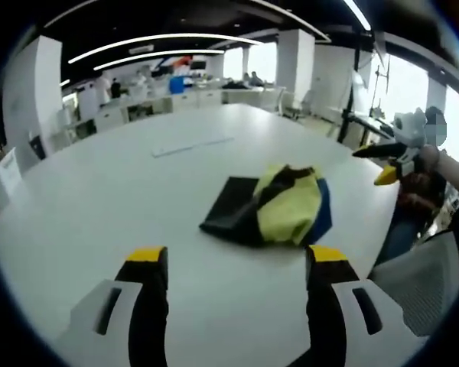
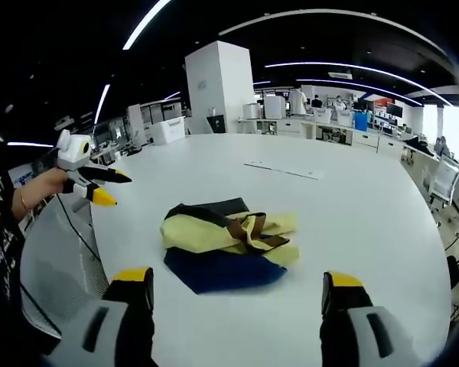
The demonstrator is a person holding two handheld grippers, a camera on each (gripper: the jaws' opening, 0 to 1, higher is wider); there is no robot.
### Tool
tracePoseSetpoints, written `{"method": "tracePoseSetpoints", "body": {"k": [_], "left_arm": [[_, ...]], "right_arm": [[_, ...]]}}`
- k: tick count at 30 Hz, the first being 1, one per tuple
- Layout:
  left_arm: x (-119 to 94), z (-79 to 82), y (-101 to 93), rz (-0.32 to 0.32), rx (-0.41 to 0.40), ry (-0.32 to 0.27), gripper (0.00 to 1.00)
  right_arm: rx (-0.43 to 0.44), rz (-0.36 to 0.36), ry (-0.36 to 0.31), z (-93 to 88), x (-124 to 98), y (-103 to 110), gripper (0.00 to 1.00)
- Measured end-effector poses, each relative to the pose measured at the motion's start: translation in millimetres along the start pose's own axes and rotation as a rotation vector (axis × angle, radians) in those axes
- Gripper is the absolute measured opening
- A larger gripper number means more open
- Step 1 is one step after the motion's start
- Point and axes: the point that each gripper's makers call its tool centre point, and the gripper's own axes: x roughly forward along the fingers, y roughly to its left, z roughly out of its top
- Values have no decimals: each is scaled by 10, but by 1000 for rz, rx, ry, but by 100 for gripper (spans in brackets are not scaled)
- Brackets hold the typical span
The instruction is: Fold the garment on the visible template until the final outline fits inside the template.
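A crumpled garment [image 1: 279,205] in yellow, black and blue, with a brown strip across it, lies bunched on the white table [image 1: 138,199]. In the left gripper view my left gripper [image 1: 237,258] stands open over bare table, short of the garment. My right gripper [image 1: 369,165] hangs open at the right, held by a hand, beyond the table's edge. In the right gripper view the garment [image 2: 226,243] lies just ahead of my open right gripper [image 2: 237,280], and my left gripper [image 2: 118,189] shows open at the left. Neither gripper touches the cloth.
A pale flat strip [image 1: 191,145] lies on the table [image 2: 352,214] beyond the garment; the strip [image 2: 283,169] is flat and thin. A grey mesh chair back [image 1: 421,283] stands at the table's edge, also [image 2: 53,260]. Office desks and pillars lie far behind.
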Motion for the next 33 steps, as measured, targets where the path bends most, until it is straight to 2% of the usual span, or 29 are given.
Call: {"method": "tracePoseSetpoints", "body": {"k": [19,21,24,33], "left_arm": [[346,312,25,-53,2,-38,48],[397,342,31,-61,-10,-47,47],[475,331,-32,-109,-30,-24,45],[718,411,-47,-142,-21,-17,43]], "right_arm": [[-42,37,13,79,243,-94,77],[-44,40,12,88,274,-107,76],[-50,49,17,95,325,-120,74],[-66,80,45,70,488,-155,74]]}}
